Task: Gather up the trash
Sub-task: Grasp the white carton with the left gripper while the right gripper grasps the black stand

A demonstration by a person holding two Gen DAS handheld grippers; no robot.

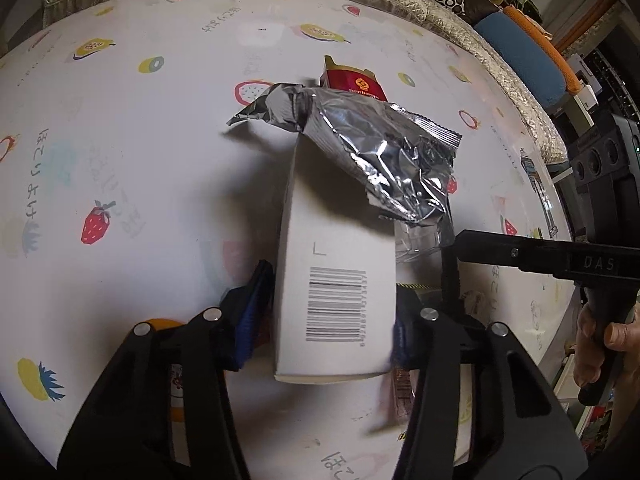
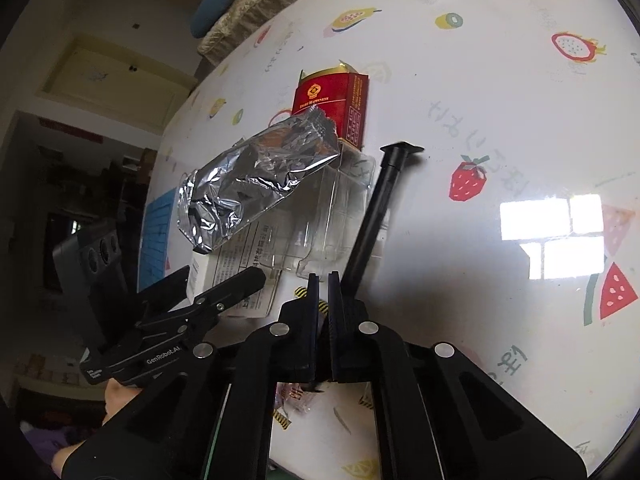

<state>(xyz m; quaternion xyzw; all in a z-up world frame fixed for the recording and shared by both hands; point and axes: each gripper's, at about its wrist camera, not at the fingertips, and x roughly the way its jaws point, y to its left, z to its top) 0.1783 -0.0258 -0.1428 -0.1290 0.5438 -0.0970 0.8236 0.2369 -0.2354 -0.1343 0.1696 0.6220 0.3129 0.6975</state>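
while the left wrist view shows the left gripper [image 1: 332,320] clamped on the white carton [image 1: 336,280] mid-table under the foil bag [image 1: 384,160], the right view shows the right gripper [image 2: 323,280] closed, apparently empty, so lift the carton level.

The white box [image 1: 334,280] hid most of the red carton [image 1: 354,84] behind it, the foil bag [image 1: 384,160] covered its far end, and its barcode digits were too small to read.
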